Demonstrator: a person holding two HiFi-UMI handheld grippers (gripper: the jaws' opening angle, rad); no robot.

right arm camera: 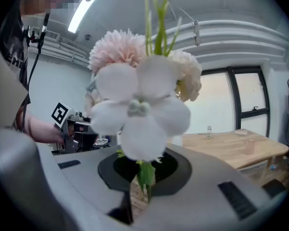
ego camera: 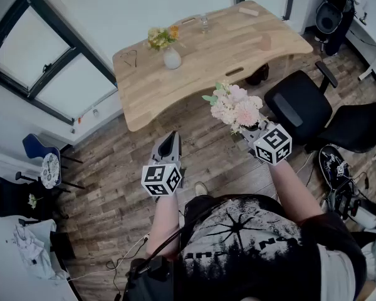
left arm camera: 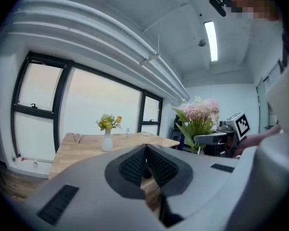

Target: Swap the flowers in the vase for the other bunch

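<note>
Standing on the near side of the room, well apart from the wooden table (ego camera: 200, 74); both grippers are held out level in front of the body.

Right gripper (ego camera: 249, 132): jaws pinched on the green stems of the pink-and-white bunch (ego camera: 237, 107). The blooms stand upright above the jaws and fill most of the right gripper view. The grip looks low on the stems, just under the leaves.

Left gripper (ego camera: 170, 142): jaws pressed together with nothing between them. The left gripper view shows only floor and table past the ribbed pads.

White vase (ego camera: 172, 58): upright on the far-left part of the table, near the left edge. The yellow flowers (ego camera: 161, 37) are still in it. A pair of glasses (ego camera: 130, 58) lies to its left, and a small clear bottle (ego camera: 205, 24) stands farther back to its right. An office chair (ego camera: 294, 108) sits at the table's right end.

Progress, as judged:
- Done: the replacement bunch is picked up and in hand.
- Not done: the vase has not been reached, the yellow flowers are not out, and the pink bunch is not in.
- About a third of the way through. The empty left gripper looks free to pull the yellow flowers once the table is within reach.
</note>
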